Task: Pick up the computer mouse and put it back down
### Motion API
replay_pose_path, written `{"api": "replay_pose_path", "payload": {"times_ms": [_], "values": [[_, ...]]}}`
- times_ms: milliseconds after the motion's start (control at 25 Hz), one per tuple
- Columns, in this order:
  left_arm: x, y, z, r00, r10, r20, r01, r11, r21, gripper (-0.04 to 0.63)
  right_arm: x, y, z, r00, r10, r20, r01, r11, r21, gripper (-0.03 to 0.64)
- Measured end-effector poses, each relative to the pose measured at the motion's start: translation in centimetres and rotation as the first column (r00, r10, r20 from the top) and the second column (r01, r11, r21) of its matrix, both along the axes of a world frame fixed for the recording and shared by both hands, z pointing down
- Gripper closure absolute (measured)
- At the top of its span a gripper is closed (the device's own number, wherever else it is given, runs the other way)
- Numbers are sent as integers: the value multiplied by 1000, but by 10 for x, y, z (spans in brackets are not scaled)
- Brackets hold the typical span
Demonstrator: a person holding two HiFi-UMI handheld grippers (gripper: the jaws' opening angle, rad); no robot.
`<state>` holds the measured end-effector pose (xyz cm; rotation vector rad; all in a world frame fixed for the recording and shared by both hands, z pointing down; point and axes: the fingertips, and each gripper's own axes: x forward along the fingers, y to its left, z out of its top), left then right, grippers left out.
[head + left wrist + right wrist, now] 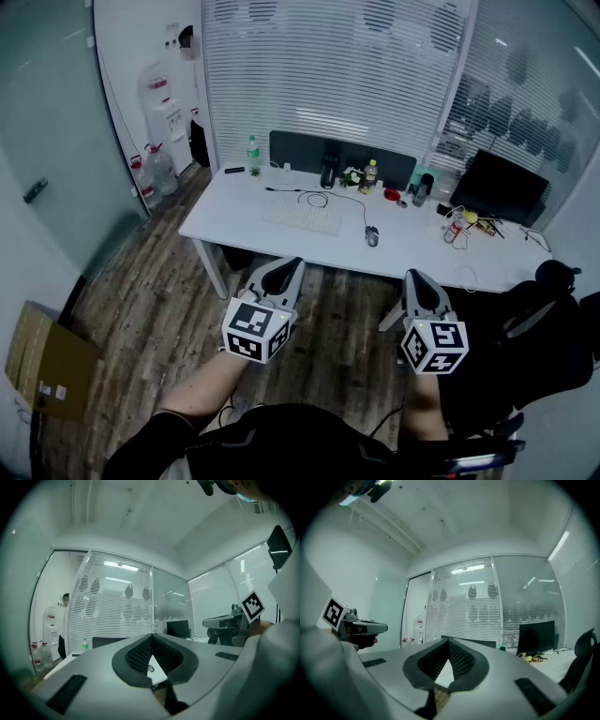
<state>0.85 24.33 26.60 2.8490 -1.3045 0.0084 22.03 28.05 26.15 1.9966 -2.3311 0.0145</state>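
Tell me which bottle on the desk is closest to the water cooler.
The green-labelled bottle at the desk's back left corner; the yellow bottle is mid-desk and the red-labelled one far right.

The computer mouse (372, 235) is grey, the desk (234, 212) white, the floor (155, 314) brown wood-grain.

Small dark grey mouse (372, 235), lying flat, right way up, on white bench (234, 220). Sits just right of white keyboard (302, 216), close to bench's near edge.
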Motion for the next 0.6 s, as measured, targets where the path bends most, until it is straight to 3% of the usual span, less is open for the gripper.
{"api": "replay_pose_path", "payload": {"times_ms": [600], "values": [[-4, -3, -1, 1000, -2, -25, 1, 1000, -22, 566, 0, -2, -4, 999, -16, 30, 16, 1000, 12, 617]]}}
